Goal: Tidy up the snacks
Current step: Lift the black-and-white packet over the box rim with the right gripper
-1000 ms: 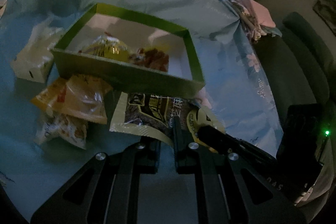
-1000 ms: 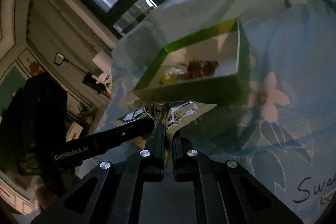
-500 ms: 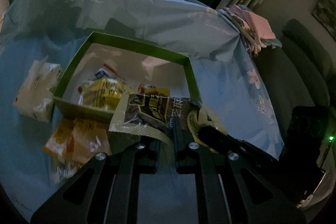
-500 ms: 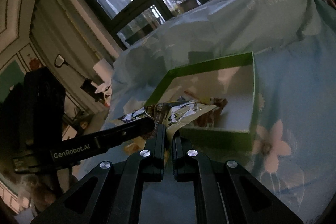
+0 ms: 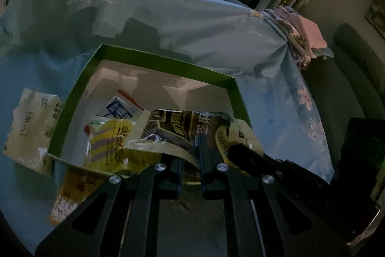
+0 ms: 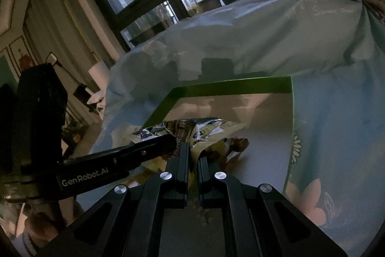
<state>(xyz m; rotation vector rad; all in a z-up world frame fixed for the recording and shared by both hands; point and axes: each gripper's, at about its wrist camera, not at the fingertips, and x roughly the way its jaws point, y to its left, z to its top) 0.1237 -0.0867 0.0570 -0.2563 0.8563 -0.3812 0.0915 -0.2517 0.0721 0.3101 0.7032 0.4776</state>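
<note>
Both hand-held grippers, left (image 5: pixel 191 148) and right (image 6: pixel 193 155), clamping dark snack packet (image 5: pixel 185 129) (above green box (image 5: pixel 72 112))

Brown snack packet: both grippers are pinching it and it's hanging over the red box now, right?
Not quite: the box is green, not red; the left wrist view shows its green rim clearly. The rest holds: the left gripper and right gripper both pinch the brown snack packet, which hangs over the box's open inside.
</note>
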